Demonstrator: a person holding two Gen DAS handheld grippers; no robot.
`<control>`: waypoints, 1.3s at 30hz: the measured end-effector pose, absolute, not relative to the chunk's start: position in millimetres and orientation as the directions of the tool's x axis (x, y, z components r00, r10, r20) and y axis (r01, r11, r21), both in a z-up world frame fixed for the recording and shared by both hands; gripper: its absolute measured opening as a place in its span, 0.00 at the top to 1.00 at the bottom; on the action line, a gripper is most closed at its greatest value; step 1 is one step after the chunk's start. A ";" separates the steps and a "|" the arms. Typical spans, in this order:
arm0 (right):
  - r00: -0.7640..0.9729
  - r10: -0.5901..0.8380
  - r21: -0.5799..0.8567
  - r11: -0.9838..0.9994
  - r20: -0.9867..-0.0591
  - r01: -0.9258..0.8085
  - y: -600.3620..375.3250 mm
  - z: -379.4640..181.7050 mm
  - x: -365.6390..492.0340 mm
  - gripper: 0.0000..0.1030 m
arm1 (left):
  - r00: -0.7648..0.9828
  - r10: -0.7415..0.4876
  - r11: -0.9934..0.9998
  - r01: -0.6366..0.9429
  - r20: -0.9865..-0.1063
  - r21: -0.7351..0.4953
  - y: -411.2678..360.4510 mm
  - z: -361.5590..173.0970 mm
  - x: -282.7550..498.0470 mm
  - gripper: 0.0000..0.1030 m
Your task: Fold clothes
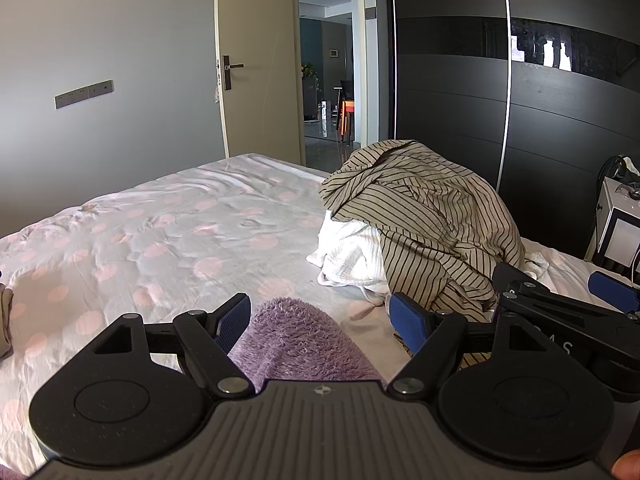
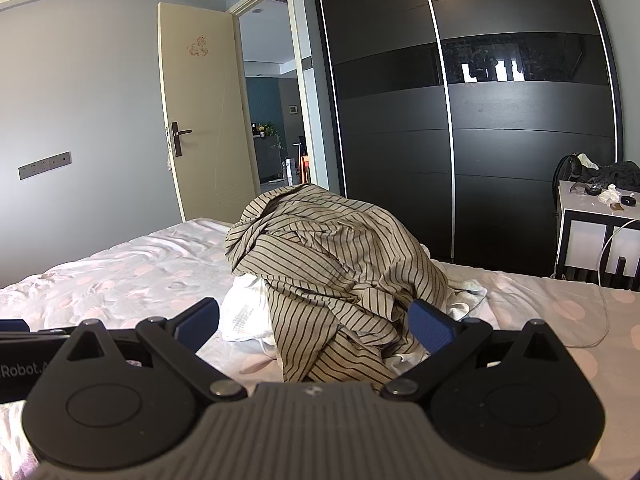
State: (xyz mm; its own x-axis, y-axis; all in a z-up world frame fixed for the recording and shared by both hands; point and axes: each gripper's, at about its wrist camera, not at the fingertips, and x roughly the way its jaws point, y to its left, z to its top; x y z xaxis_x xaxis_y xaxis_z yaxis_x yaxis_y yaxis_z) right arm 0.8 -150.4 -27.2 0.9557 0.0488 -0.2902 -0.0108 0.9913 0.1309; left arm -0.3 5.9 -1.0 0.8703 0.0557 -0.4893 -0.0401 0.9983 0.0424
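A heap of clothes lies on the bed (image 1: 180, 232). On top is a beige shirt with dark stripes (image 2: 332, 264), and a crumpled white garment (image 2: 246, 312) sits under it. My right gripper (image 2: 316, 322) is open just in front of the heap, and the striped shirt's lower folds lie between its blue pads (image 2: 430, 324). My left gripper (image 1: 322, 320) is open to the left of the heap. A fuzzy purple cloth (image 1: 304, 344) lies between and under its fingers, which do not pinch it. The striped shirt (image 1: 432, 216) is to its right.
The bed has a pink-dotted cover. A dark sliding wardrobe (image 2: 460, 120) stands behind the heap. A cluttered white nightstand (image 2: 596, 232) is at the right, with a white cable (image 2: 604, 304) trailing onto the bed. A beige item (image 1: 6, 320) lies at the far left, and the door (image 2: 200, 112) is open.
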 end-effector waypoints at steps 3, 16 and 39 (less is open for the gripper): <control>0.955 0.050 0.133 0.991 -0.291 -0.012 -150.6 -27.2 1.0 0.02 | 0.870 0.056 0.998 -0.041 -0.490 0.042 6.4 -0.6 -0.4 0.26; 0.955 0.051 0.132 0.991 -0.293 -0.012 -150.8 -28.1 1.8 0.02 | 0.869 0.068 0.998 -0.054 -0.490 0.042 6.9 -0.3 -1.9 0.26; 0.932 0.163 0.110 0.985 -0.323 -0.134 -140.9 -38.0 37.3 0.02 | 0.848 0.047 0.999 -0.037 -0.527 0.030 26.1 -13.5 27.9 0.26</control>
